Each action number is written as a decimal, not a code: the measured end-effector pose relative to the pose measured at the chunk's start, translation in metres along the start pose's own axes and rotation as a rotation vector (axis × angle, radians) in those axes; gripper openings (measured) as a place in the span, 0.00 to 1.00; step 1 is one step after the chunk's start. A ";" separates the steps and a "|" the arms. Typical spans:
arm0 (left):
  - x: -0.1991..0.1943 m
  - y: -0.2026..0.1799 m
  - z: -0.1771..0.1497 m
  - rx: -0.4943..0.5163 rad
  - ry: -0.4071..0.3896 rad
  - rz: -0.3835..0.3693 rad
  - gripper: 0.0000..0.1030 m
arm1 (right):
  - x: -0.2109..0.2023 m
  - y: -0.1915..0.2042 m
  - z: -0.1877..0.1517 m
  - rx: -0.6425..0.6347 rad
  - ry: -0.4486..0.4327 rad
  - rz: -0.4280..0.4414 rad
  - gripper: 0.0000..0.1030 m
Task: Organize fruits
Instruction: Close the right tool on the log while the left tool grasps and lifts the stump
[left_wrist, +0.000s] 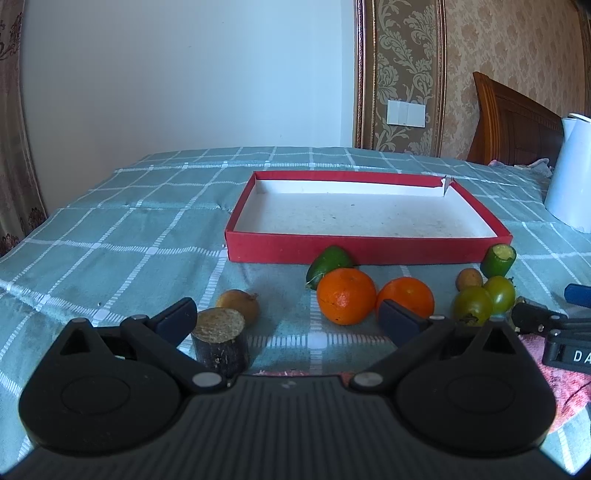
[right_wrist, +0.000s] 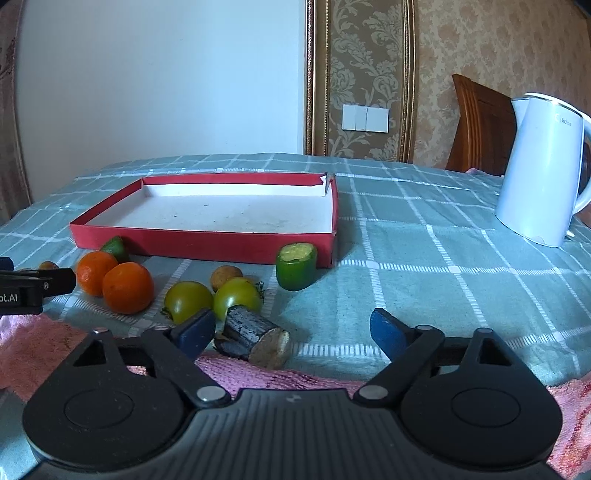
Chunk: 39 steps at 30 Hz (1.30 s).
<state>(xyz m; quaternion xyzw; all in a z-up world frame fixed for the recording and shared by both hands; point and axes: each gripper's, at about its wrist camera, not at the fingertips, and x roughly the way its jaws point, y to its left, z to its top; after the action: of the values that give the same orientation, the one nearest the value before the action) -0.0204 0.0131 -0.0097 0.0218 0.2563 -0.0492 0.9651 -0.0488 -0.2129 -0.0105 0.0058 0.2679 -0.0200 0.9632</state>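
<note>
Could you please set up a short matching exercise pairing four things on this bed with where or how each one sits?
Things:
1. red box
2. white kettle
3. dark cut stick piece
4. two oranges

Descriptions:
A. lying on its side near the right tongs
B. touching each other
C. nothing inside
D. upright, far right

Pairs: 1-C, 2-D, 3-A, 4-B

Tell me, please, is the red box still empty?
Empty: the red box shows only its bare white floor, and the oranges sit outside on the cloth.
</note>
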 end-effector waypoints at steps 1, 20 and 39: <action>0.000 0.000 0.000 0.000 0.000 0.001 1.00 | 0.000 0.000 0.000 0.001 0.001 0.005 0.83; -0.003 0.017 0.001 -0.034 0.000 0.007 1.00 | 0.002 0.004 -0.004 -0.017 0.040 0.150 0.44; 0.000 0.044 -0.006 0.026 -0.005 0.069 0.94 | 0.005 -0.011 -0.003 0.079 0.039 0.147 0.43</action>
<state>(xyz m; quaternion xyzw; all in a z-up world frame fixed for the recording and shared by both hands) -0.0187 0.0573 -0.0143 0.0431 0.2522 -0.0195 0.9665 -0.0465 -0.2241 -0.0157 0.0639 0.2843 0.0402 0.9558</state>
